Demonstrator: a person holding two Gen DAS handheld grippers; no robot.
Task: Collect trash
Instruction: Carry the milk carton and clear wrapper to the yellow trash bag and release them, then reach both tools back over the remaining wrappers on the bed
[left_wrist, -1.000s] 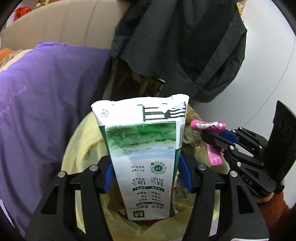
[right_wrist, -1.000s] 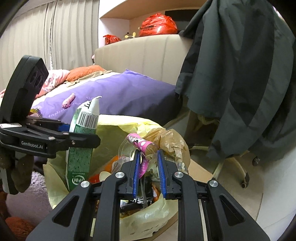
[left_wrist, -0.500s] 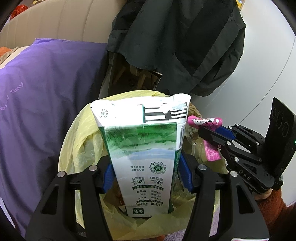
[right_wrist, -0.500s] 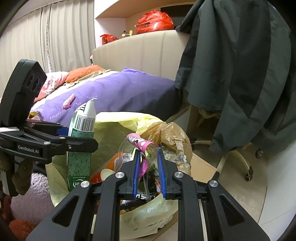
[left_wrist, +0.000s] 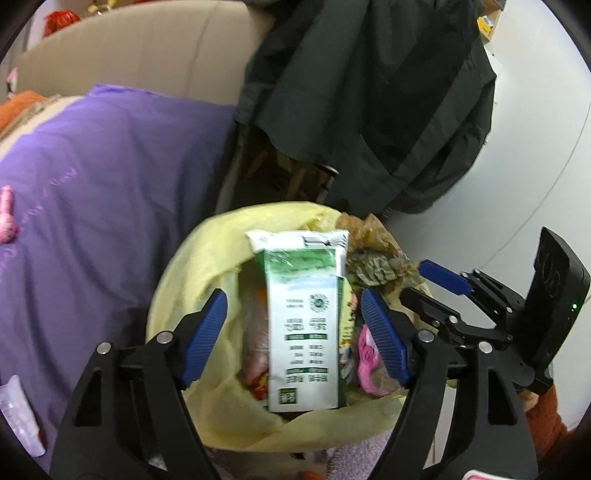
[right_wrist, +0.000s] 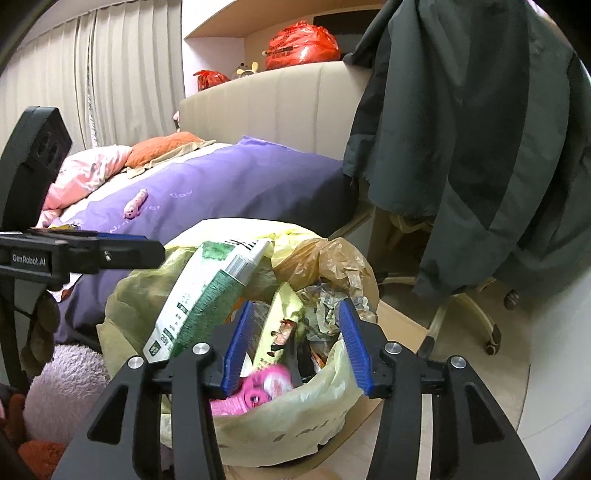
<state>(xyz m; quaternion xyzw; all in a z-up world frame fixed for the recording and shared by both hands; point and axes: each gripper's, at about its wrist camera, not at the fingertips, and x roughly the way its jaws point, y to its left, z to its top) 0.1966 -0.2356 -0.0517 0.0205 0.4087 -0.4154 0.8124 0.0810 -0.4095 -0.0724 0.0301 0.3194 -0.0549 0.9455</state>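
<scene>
Bed (right_wrist: 229, 184) behind; both tools spread, L (left_wrist: 293, 336) & R (right_wrist: 295, 341), over bin bag (left_wrist: 192, 280); curtains (right_wrist: 110, 74) R view only.

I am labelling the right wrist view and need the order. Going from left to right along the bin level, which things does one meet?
Left gripper → green and white milk carton → yellow snack wrapper → brown plastic bag → chair caster.

"genrobot.ai" on the left gripper (right_wrist: 122, 251).
</scene>
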